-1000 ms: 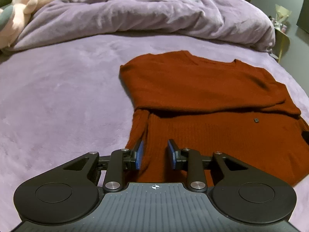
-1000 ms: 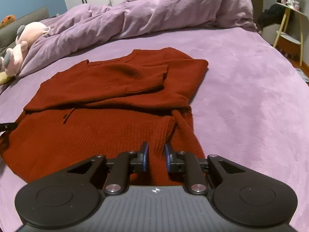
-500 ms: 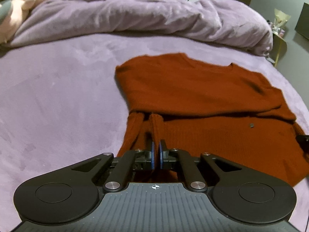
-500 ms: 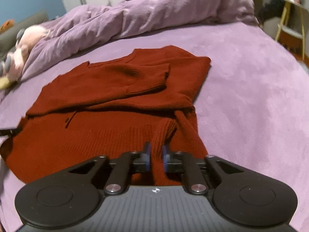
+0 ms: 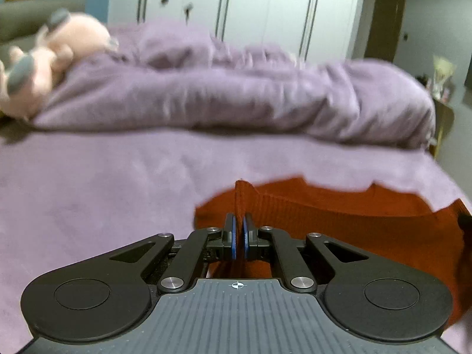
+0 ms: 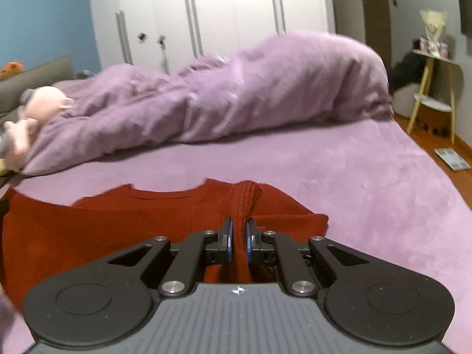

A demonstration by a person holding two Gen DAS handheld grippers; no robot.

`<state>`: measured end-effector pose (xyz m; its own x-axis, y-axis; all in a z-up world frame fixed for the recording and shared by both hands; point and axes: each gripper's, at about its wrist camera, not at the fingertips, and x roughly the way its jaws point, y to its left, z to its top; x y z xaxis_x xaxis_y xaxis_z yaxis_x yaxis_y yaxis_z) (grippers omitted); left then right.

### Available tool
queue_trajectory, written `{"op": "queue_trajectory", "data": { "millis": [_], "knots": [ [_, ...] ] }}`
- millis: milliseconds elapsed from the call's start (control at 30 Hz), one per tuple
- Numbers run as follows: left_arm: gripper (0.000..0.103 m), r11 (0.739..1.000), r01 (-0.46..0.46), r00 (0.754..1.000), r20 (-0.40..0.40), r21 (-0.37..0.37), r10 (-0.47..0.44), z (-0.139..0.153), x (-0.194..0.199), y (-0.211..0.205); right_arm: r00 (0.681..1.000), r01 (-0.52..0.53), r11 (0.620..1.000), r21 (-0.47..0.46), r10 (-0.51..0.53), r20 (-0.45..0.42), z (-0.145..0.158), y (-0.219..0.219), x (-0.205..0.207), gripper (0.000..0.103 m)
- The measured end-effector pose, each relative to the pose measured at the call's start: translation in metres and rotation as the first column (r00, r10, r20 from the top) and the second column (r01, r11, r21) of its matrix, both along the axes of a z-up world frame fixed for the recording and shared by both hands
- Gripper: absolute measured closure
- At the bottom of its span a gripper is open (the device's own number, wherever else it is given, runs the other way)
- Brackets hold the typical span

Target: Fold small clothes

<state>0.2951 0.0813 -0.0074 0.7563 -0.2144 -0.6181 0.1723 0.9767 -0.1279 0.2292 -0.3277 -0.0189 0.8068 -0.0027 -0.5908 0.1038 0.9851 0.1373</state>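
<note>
While both jaws pinch sweater (image 5: pixel 339 215) hem, no writing legible.

A sweater (image 5: pixel 339 215) lies on the bed (image 5: pixel 103 191), at its near edge. The left hand-held gripper (image 5: pixel 239 237) pinches a raised fold at the sweater's left end; the right hand-held gripper (image 6: pixel 238 242) pinches another at its right end. Behind the sweater, a bunched duvet (image 6: pixel 221 103) stretches across the bed's far side. A plush toy (image 5: pixel 44 62) rests at the duvet's left end. Wardrobe doors (image 6: pixel 206 14) stand behind the bed, and a small stand (image 6: pixel 433 88) is off its right edge.
</note>
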Motion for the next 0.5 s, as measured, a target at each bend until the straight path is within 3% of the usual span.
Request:
{"op": "queue_trajectory", "data": {
  "millis": [167, 300, 400, 500],
  "knots": [
    [0.093, 1.000, 0.026, 0.992, -0.125, 0.017, -0.024, -0.049, 0.011, -0.005, 0.992, -0.001, 1.000, 0.002, 0.002, -0.123, -0.039, -0.003, 0.018, 0.094],
    [0.068, 1.000, 0.022, 0.994, -0.106, -0.009, -0.023, -0.056, 0.001, 0.002, 0.992, -0.012, 0.999, 0.039, 0.017, -0.126, -0.042, -0.007, 0.013, 0.089],
    [0.063, 0.999, 0.028, 0.990, -0.137, -0.040, -0.034, -0.060, 0.009, 0.003, 0.990, -0.022, 0.998, 0.052, 0.029, -0.136, -0.043, -0.007, 0.015, 0.088],
    [0.069, 0.999, 0.038, 0.985, -0.165, -0.025, -0.041, -0.061, 0.015, 0.001, 0.989, -0.026, 1.000, 0.010, 0.027, -0.147, -0.045, -0.002, 0.016, 0.088]
  ]
}}
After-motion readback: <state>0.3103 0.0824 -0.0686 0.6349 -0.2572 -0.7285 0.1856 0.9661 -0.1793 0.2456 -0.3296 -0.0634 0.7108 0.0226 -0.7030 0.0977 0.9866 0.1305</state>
